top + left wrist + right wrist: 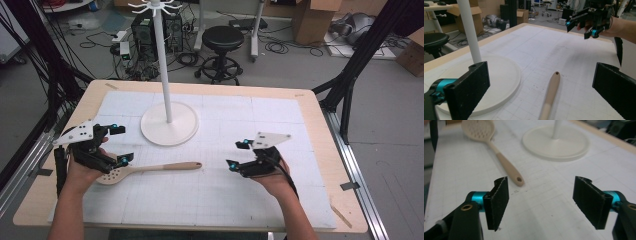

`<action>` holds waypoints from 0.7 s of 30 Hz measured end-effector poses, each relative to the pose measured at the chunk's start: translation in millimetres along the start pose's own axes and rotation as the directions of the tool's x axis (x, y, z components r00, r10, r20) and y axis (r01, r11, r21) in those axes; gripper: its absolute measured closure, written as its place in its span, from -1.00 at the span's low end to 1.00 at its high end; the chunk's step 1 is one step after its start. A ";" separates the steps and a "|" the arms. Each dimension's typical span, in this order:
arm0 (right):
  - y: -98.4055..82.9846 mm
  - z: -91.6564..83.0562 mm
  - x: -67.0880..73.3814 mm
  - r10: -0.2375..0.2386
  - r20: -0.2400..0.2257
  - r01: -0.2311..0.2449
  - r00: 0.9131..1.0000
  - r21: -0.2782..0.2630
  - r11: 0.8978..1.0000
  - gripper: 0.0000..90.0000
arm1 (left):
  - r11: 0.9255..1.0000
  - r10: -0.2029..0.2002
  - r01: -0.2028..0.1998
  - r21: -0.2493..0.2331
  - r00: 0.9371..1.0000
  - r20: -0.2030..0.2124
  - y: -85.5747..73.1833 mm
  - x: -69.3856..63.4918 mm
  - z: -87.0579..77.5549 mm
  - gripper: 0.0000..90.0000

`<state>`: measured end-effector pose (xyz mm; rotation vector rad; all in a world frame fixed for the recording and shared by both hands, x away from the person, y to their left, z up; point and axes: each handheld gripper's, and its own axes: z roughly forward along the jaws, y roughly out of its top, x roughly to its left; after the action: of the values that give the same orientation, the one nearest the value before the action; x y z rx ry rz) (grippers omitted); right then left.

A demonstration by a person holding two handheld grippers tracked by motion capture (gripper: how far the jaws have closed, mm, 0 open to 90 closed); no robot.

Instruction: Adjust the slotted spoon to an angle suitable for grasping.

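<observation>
A beige slotted spoon (165,166) lies flat on the white gridded mat, its perforated head (477,130) toward the left hand and its handle (550,92) pointing right. My left gripper (121,145) hovers over the head end with its jaws wide open (541,72); the handle runs out between them, untouched. My right gripper (237,155) is a short way to the right of the handle's end, open (541,185) with nothing between its pads, and it faces the spoon. It is in the air across the table in the left gripper view (582,27).
A white hook stand (165,60) rises from a round base (169,131) at the mat's middle back, just behind the spoon. The wooden table edge (320,150) frames the mat. Beyond the table are a stool, cables and boxes on the floor.
</observation>
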<state>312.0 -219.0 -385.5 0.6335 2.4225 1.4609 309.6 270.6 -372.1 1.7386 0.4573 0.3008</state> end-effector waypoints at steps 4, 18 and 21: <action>-16.9 -22.8 -7.2 0.104 0.026 -0.101 0.994 -0.095 0.990 -0.51 | 1.000 -0.003 0.003 0.010 1.000 0.006 -0.5 0.1 2.8 -0.96; -15.4 -44.3 -14.2 0.159 0.039 -0.145 0.986 -0.246 0.958 -0.66 | 1.000 0.011 -0.011 -0.007 1.000 0.027 5.3 -1.9 5.8 -0.96; -15.4 -47.1 -17.0 0.170 0.040 -0.154 0.985 -0.269 0.951 -0.66 | 1.000 0.009 -0.008 -0.004 0.999 0.034 5.2 -1.9 7.5 -0.96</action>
<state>303.6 -270.1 -377.2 0.8165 2.1181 1.7629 311.9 262.3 -368.6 1.7393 0.4242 0.2774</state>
